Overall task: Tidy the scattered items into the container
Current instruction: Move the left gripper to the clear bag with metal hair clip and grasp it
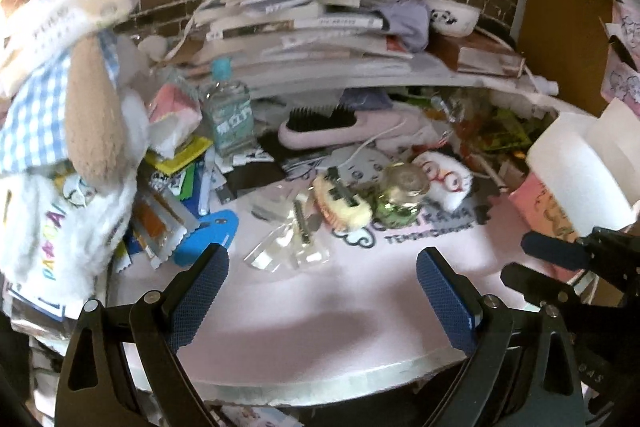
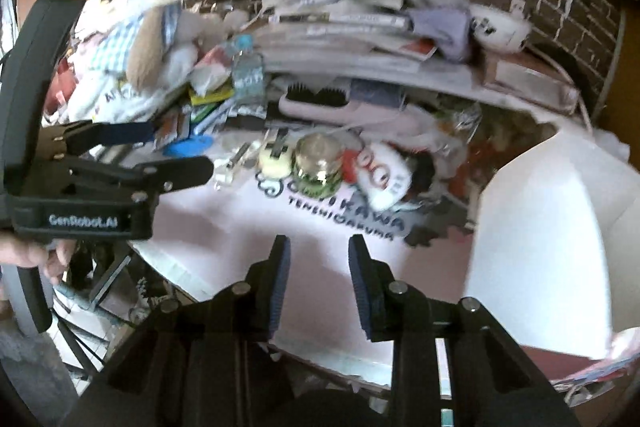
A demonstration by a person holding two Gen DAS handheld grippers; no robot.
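Brick-walled corner, pink mat (image 1: 320, 291) crowded with clutter. Glass jar (image 1: 402, 193) stood mid-mat, yellow brush (image 1: 342, 207) touching its left, white container (image 2: 552, 247) well right. Left gripper (image 1: 320, 291) spread wide, empty; right gripper (image 2: 318, 283) parted narrowly, empty. Jar best straddled squarely, lifted upright.

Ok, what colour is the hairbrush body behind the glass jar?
Pale pink hairbrush with black bristles; clearest in the left wrist view.
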